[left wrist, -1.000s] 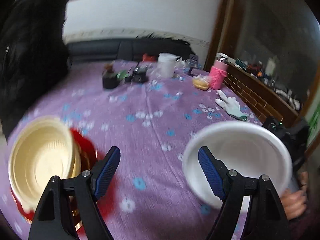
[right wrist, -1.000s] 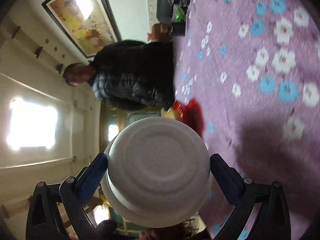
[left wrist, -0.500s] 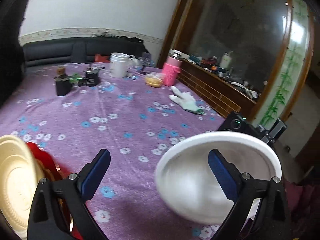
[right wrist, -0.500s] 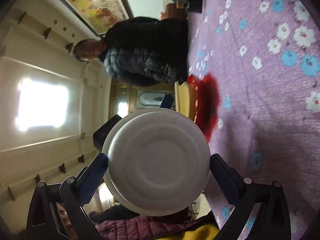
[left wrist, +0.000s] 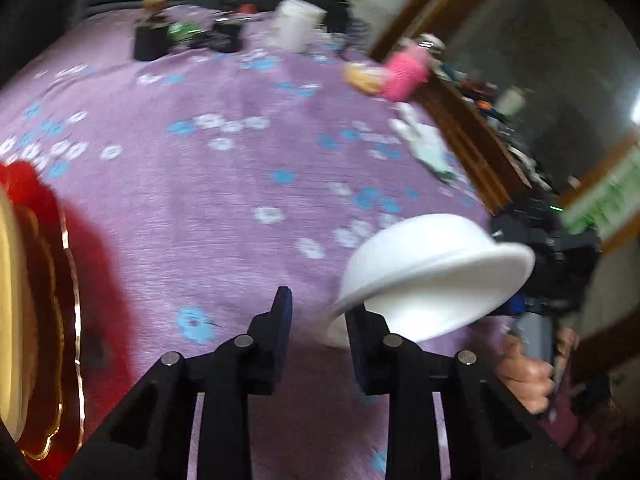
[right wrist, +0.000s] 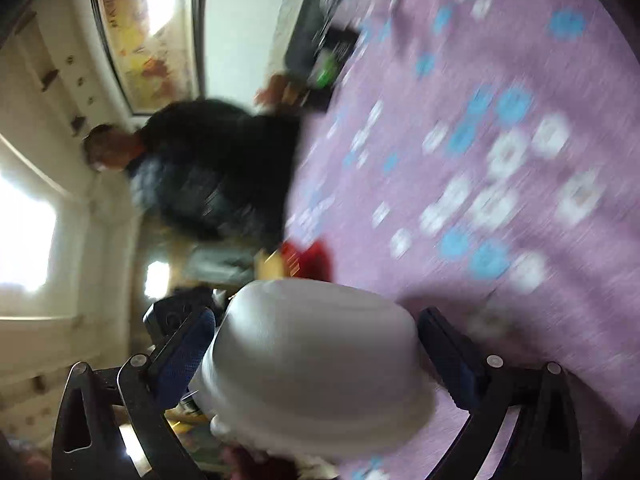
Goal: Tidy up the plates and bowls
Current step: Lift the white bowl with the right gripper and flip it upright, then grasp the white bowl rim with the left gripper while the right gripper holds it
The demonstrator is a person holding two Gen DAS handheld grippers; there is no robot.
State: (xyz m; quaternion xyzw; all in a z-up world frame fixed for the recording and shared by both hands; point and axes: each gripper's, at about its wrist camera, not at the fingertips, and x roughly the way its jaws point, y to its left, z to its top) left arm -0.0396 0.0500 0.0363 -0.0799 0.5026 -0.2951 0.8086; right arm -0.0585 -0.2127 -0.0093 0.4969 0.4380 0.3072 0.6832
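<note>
We're carrying the white bowl (left wrist: 436, 276) above the purple worktop (left wrist: 224, 184) in the right hand-held gripper (right wrist: 316, 344), its fingers spread around it. The left hand-held gripper (left wrist: 318, 320) is hanging part-open and empty. The red-and-cream stack (left wrist: 36, 304) is waiting; stacking's still unfinished.

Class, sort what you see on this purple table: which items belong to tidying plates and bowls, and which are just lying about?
Part of the job:
- white bowl, held in the right claw
- cream bowl
- red and gold plates

Lying about:
- pink flask
- white container
- dark jar
- white glove
</note>
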